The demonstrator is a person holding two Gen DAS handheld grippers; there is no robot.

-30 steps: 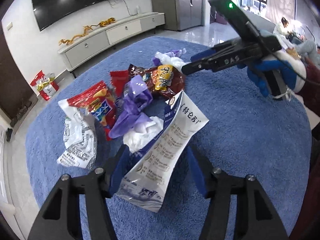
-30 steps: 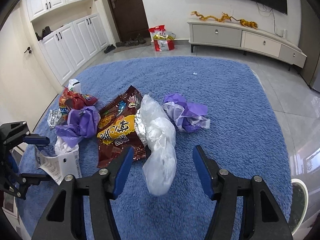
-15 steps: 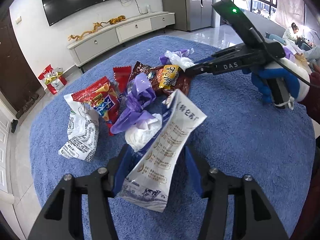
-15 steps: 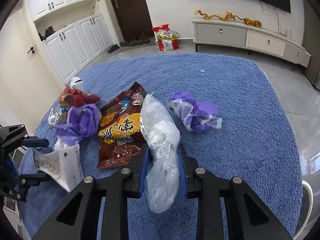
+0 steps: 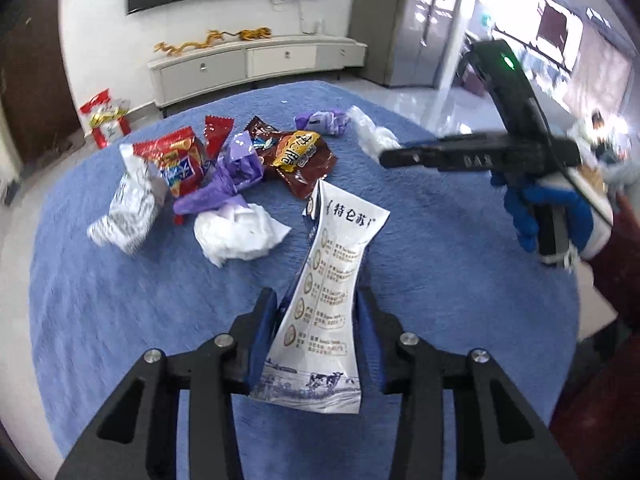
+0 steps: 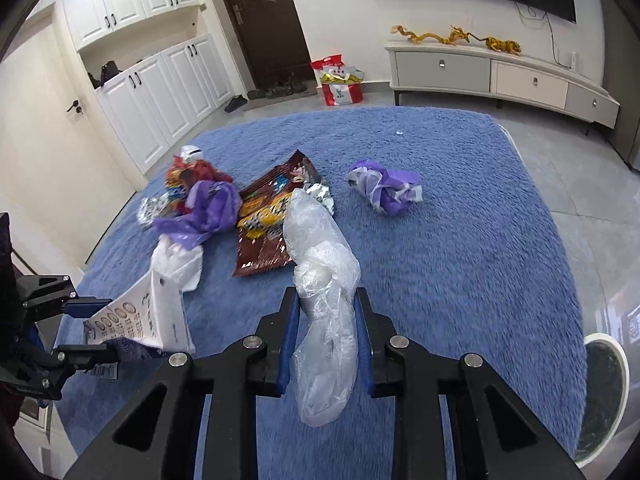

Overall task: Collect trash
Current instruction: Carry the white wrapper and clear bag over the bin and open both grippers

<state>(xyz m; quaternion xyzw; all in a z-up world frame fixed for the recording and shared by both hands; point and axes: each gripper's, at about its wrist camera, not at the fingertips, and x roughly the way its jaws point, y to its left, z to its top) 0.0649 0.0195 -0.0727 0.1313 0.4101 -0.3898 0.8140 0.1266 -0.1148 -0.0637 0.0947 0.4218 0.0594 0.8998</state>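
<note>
Trash lies scattered over a blue rug [image 6: 460, 240], and both tongs already have a piece of it. The left tongs [image 5: 316, 320] are clamped on a white milk pouch [image 5: 332, 300] printed with Chinese characters and a cow scene along its bottom edge; the pouch stands up between the blue pads, lifted clear of the rug. From the right wrist view the same pouch [image 6: 140, 320] shows at the far left, pinched in the left tongs [image 6: 86, 326].

The right tongs [image 6: 326, 336] are closed on a crumpled clear plastic bag [image 6: 324, 300], which rises above the pads and hangs down below them. From the left wrist view, the right tongs [image 5: 384, 156] reach in from the right, held by a hand in a blue glove [image 5: 536, 216], with the clear bag [image 5: 370, 134] bunched at their tip.

On the rug, a brown snack wrapper [image 6: 272, 220] with yellow lettering lies flat near the middle. Just left of it sits a wad of purple plastic [image 6: 204, 212], touching a crumpled white bag [image 6: 178, 260] in front and a red snack packet [image 6: 192, 172] behind. A silver-and-white wrapper [image 5: 128, 208] lies at the left edge of the pile. A second purple-and-white bundle [image 6: 386, 192] sits apart to the right.

Beyond the rug stand a low TV cabinet [image 6: 500, 76] with golden dragon figures [image 6: 456, 36] on top, and a red-and-white shopping bag [image 6: 340, 80] on the floor by the dark door.
</note>
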